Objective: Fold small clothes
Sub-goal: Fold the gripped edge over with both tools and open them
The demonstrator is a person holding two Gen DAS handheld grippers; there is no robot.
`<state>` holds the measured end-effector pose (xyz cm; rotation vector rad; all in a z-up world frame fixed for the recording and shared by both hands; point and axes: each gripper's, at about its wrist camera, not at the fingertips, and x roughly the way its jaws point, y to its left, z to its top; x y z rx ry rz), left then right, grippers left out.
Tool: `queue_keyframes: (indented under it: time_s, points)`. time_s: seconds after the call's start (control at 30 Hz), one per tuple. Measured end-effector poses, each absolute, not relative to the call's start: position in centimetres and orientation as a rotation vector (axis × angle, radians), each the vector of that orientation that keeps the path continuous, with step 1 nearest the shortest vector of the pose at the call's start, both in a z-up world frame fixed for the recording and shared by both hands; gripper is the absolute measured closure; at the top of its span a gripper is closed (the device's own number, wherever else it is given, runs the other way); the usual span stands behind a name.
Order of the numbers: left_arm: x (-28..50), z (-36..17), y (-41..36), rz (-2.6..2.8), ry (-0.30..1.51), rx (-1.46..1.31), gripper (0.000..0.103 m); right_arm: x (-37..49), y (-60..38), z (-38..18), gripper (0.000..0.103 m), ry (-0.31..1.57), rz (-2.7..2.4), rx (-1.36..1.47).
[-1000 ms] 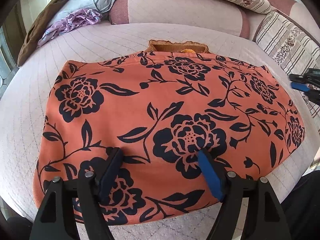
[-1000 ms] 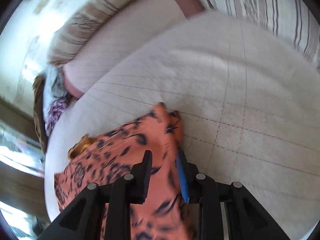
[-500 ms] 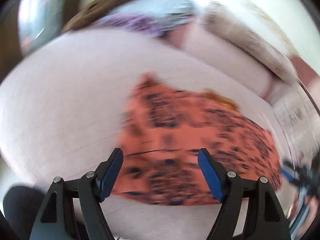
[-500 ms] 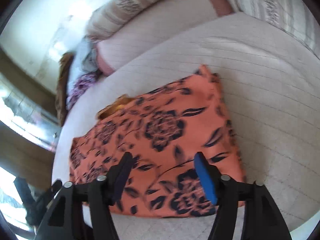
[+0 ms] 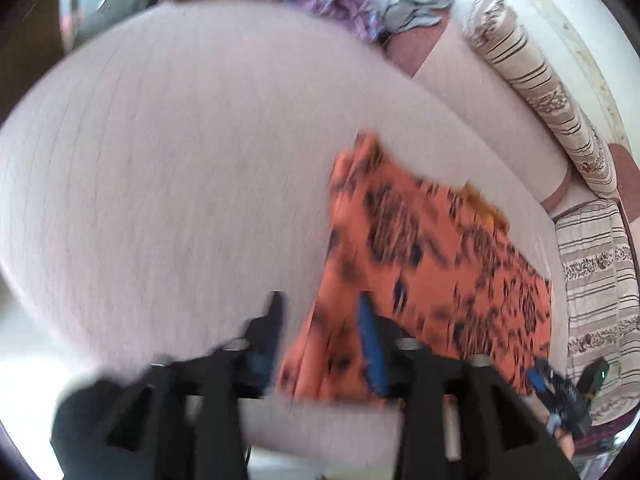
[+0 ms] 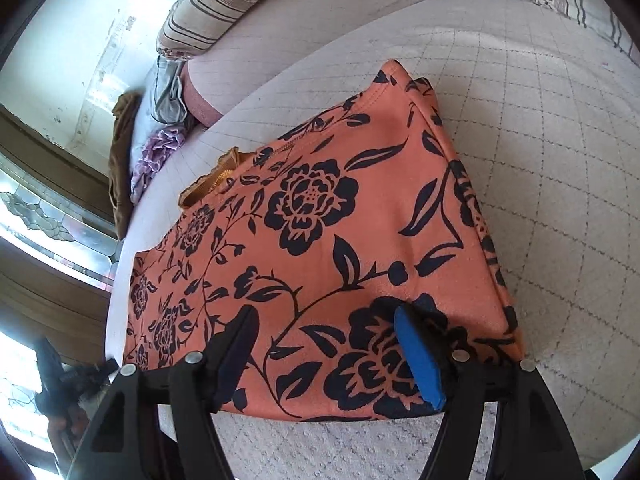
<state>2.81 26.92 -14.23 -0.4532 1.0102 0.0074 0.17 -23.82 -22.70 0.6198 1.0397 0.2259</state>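
Note:
An orange garment [image 6: 320, 232] with a dark flower print lies folded flat on the pale quilted bed [image 6: 540, 160]. A mustard edge [image 6: 208, 184] peeks out from under its far side. My right gripper [image 6: 328, 344] hovers over the garment's near edge, jaws opening, nothing clasped between them. In the blurred left wrist view the garment [image 5: 420, 264] lies to the right. My left gripper [image 5: 322, 328] is at its near left corner, jaws closing, with the cloth's edge between the fingers; the pads do not visibly press. Each gripper shows small in the other's view: right gripper [image 5: 560, 392], left gripper [image 6: 68, 376].
A heap of purple, grey and brown clothes [image 6: 156, 140] lies at the bed's far side. Striped pillows [image 5: 540, 80] line the back and a striped cushion [image 5: 596, 280] the right. A wide stretch of bedcover [image 5: 180, 160] spreads left of the garment. A window [image 6: 48, 220] lies beyond the bed.
My right gripper let go of the garment's far corner, opened and drew back to the near edge. My left gripper swung to the garment's left corner, rolled, and its jaws narrowed.

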Motion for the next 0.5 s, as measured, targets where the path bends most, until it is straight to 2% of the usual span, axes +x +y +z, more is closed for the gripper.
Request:
queue_keyframes:
  time_s: [0.13, 0.17, 0.2, 0.23, 0.3, 0.37, 0.43, 0.47, 0.5]
  points:
    - [11.0, -14.7, 25.7, -0.079, 0.998, -0.421, 0.054, 0.2, -23.2, -22.7, 0.028, 1.038, 0.229, 0.624]
    - [12.4, -15.1, 25.5, -0.085, 0.985, -0.402, 0.059, 0.2, -23.4, -22.7, 0.028, 1.04, 0.232, 0.632]
    - [14.1, -15.9, 25.1, -0.055, 0.993, -0.33, 0.096, 0.2, -23.5, -22.7, 0.028, 1.041, 0.235, 0.64]
    - [16.4, -18.1, 25.4, 0.003, 1.066, -0.285, 0.097, 0.2, -23.6, -22.8, 0.028, 1.043, 0.242, 0.654]
    - [17.6, -20.0, 28.3, 0.009, 1.071, -0.501, 0.094, 0.2, -24.0, -22.9, 0.028, 1.044, 0.252, 0.685]
    - [17.2, -18.8, 29.3, 0.022, 1.033, -0.534, 0.093, 0.4, -24.4, -23.0, 0.028, 1.052, 0.261, 0.711]
    - [16.0, -17.7, 28.7, 0.078, 1.02, -0.417, 0.092, 0.3, -24.6, -23.0, 0.028, 1.06, 0.262, 0.731]
    - [15.3, -17.5, 28.4, 0.084, 1.03, -0.378, 0.09, 0.4, -24.6, -23.0, 0.028, 1.065, 0.262, 0.736]
    - [14.5, -17.2, 28.3, 0.074, 1.03, -0.361, 0.081, 0.5, -24.6, -22.9, 0.028, 1.071, 0.257, 0.738]
